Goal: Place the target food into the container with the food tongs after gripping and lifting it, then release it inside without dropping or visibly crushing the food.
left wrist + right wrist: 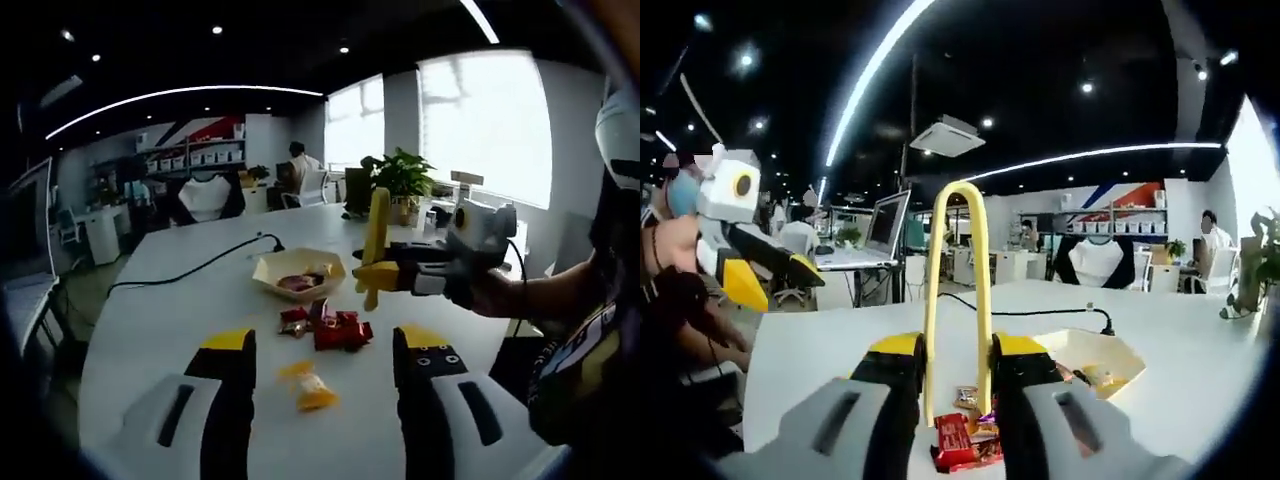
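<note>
Right tool (956, 372) clamps tongs (958, 290) above snacks (962, 436); container (1095, 362) just beyond.

On the table (150, 330), the container (297, 272) is the landmark. A cluster of wrapped snacks (330, 328) lies just before it; one separate wrapped snack (312, 390) lies farther forward. A cable (190, 268) runs leftward from behind the container.

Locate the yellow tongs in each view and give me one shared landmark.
Left gripper view: tongs right of centre, upright, held by the right gripper above the red snacks.
Right gripper view: tongs at centre, rising between the jaws.
Shared landmark: the cream container.
</note>
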`<state>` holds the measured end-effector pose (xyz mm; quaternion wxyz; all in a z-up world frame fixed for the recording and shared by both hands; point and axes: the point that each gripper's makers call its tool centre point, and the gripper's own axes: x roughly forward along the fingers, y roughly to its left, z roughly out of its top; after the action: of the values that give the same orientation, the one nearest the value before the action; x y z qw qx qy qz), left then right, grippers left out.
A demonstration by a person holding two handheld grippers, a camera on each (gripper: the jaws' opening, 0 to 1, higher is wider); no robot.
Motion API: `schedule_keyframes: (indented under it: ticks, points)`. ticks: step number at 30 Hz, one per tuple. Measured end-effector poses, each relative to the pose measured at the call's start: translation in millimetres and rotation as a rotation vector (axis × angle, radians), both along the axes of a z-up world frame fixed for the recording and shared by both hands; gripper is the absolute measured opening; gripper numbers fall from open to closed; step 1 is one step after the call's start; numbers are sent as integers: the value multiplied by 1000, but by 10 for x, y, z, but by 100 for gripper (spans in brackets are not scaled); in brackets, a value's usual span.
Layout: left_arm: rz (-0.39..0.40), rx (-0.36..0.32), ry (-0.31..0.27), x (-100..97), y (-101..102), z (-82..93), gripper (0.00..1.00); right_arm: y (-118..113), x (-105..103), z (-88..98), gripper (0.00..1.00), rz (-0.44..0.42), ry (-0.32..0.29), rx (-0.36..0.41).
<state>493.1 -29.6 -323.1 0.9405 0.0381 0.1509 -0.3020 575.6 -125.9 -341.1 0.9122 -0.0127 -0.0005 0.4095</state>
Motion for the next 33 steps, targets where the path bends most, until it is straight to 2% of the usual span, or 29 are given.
schedule_keyframes:
  ticks: [6,10,12,14,17,22,27,28,32,33]
  points:
    - [4,-1,21,-3,36,-71,58,98,38,-260,23,12,27,-27]
    - [3,3,31,-6,33,-95,58,122,59,-343,23,17,32,-40]
    - [1,4,35,-5,30,-102,57,120,91,-404,24,13,64,-31]
    - [2,3,38,0,27,-109,57,130,108,-453,24,14,68,-37]
    - [6,3,44,8,25,-122,57,139,118,-499,24,17,80,-39]
    - [5,4,52,12,20,-141,56,144,115,-529,24,28,65,-56]
    - [7,2,56,14,27,-148,56,138,100,-612,24,25,88,-67]
    - [9,2,55,16,32,-148,55,141,96,-608,24,26,93,-49]
    - [14,3,56,15,52,-149,55,172,81,-650,23,31,80,-85]
    - [14,4,55,14,56,-148,55,171,90,-659,22,25,70,-118]
